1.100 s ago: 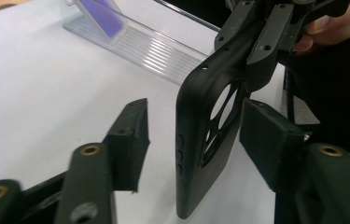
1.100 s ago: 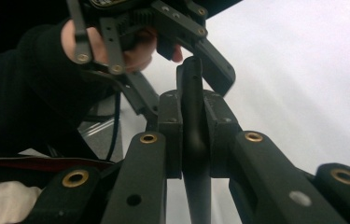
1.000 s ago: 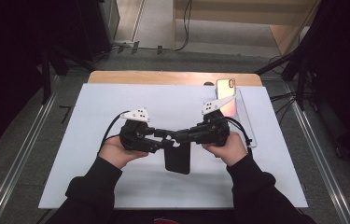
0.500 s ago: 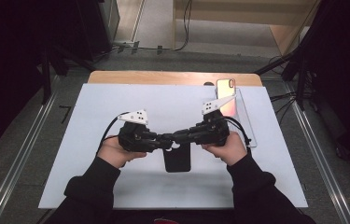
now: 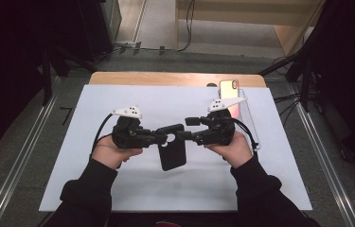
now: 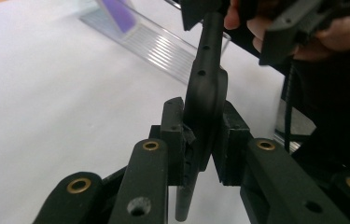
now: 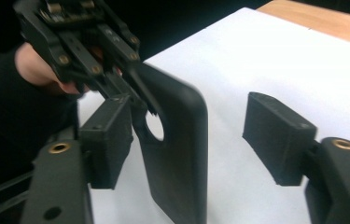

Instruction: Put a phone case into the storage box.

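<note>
The left gripper [image 6: 200, 140] is clamped on the upper edge of the black phone case [image 5: 172, 152], both pads pressing its two faces, as the left gripper view shows. The case hangs from that grip, held off the white table sheet [image 5: 94, 189] between the two hands.

The right gripper [image 7: 200, 140] stands apart: its jaws have just been opening, and in the right gripper view the case lies between them with a clear gap to the far pad; whether the near pad touches it cannot be told.

Beyond the right gripper, on its far side, a phone [image 5: 228, 88] rests in a clear stand [image 5: 248, 118], well apart from the case.

Progress, as judged: the case is lifted and its hold passed to the left gripper. Fitting it to the phone appears still to be done.

Change from the earlier frames: the right gripper, then closed against the case, now shows one jaw swung away in the high view. Hands and case sit much as before.
</note>
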Demonstrator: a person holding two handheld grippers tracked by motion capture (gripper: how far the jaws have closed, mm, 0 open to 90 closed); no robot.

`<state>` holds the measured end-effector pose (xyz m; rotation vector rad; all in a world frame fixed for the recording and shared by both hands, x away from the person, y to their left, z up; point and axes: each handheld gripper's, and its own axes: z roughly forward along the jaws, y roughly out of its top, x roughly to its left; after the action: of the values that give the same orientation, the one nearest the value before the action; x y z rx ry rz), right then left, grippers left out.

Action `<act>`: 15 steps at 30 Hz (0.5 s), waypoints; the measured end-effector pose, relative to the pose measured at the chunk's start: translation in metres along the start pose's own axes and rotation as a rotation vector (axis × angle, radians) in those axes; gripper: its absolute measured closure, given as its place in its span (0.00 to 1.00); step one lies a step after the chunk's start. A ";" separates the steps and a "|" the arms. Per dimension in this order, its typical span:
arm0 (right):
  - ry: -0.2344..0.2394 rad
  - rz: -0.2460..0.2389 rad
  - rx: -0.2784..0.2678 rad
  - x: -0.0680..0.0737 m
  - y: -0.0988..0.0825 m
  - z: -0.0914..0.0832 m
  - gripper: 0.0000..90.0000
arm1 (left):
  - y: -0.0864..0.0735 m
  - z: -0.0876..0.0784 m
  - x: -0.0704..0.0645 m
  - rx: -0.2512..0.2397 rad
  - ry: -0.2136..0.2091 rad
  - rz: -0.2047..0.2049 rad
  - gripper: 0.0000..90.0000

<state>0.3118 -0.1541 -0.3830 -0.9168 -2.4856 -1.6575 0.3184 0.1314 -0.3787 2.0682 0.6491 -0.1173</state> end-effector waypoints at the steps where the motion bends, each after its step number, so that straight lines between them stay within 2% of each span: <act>1: -0.014 -0.008 -0.001 0.001 -0.001 0.001 0.29 | 0.000 -0.001 0.000 -0.002 0.010 0.002 0.85; 3: -0.040 0.006 0.001 0.001 -0.002 0.003 0.26 | 0.001 -0.003 0.000 -0.003 0.044 -0.013 0.85; 6: -0.089 -0.013 0.025 0.002 -0.004 0.007 0.26 | 0.003 -0.007 0.001 -0.016 0.087 -0.054 0.85; 8: -0.084 -0.017 0.030 0.002 -0.006 0.010 0.26 | 0.004 -0.010 0.002 -0.026 0.116 -0.089 0.85; 9: -0.077 -0.015 0.026 0.002 -0.007 0.011 0.23 | 0.004 -0.011 0.002 -0.031 0.122 -0.095 0.85; 10: -0.076 -0.021 0.017 0.003 -0.008 0.013 0.14 | 0.004 -0.012 0.003 -0.042 0.131 -0.110 0.85; 12: -0.132 -0.030 0.009 0.006 -0.009 0.017 0.00 | 0.005 -0.014 0.003 -0.056 0.150 -0.122 0.85; 13: -0.152 -0.029 0.009 0.007 -0.009 0.019 0.00 | 0.005 -0.015 0.002 -0.064 0.172 -0.127 0.85; 15: -0.145 -0.023 0.004 0.009 -0.011 0.022 0.00 | 0.006 -0.015 0.002 -0.063 0.201 -0.138 0.85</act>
<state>0.3055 -0.1343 -0.3992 -1.0490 -2.5991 -1.6480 0.3203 0.1424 -0.3665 1.9885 0.9078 0.0321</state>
